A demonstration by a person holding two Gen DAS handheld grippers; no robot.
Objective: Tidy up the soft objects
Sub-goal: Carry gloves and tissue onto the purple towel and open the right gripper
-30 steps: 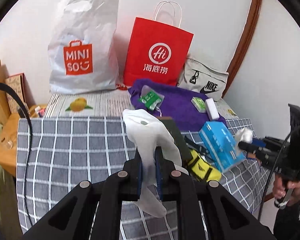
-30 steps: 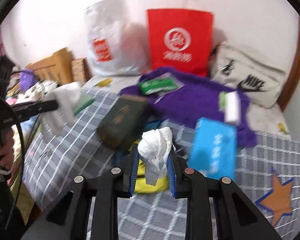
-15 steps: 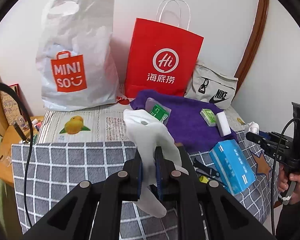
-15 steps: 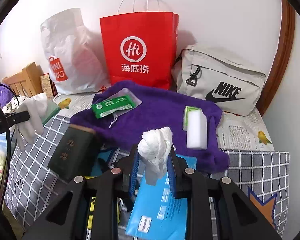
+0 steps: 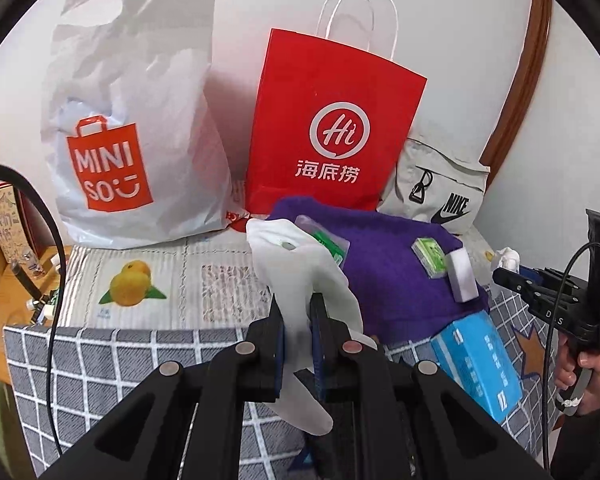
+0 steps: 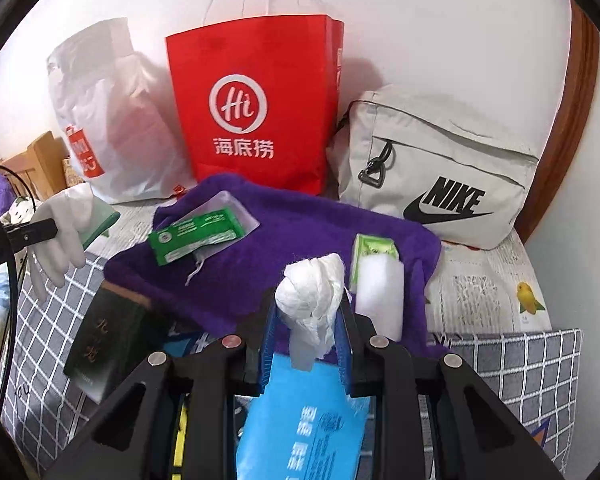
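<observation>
**Both grippers loaded, drop-off not yet chosen**

Nearest in the left wrist view, the left gripper point(image 5: 298, 344) is pinched tight on a white glove point(image 5: 300, 280), whose cuff rises toward 12 o'clock while a finger droops below the jaws. In the right wrist view, the right gripper point(image 6: 306, 338) clamps a knotted white wad point(image 6: 312, 296), either tissue or thin plastic; I cannot tell which. Both are held above the checked cloth point(image 5: 100, 360).

The step in hand looks like carrying two soft items toward a place to put them. The next move calls for picking a receptacle and bringing each gripper over its mouth before letting go; which bag is meant cannot be told.

Just beyond the right gripper, at 6 o'clock, lies a blue packet point(image 6: 300, 420), with a dark green box point(image 6: 108, 340) at 9 o'clock. Past them a purple towel point(image 6: 280, 248) carries a green sachet point(image 6: 196, 236) and a white sponge block point(image 6: 380, 296).

Farthest back, against the wall, stand a white plastic bag point(image 5: 136, 120) at 11 o'clock, a red paper bag point(image 5: 336, 128) at 12, and a grey zip bag point(image 5: 440, 188) at 2. Their insides are hidden.
</observation>
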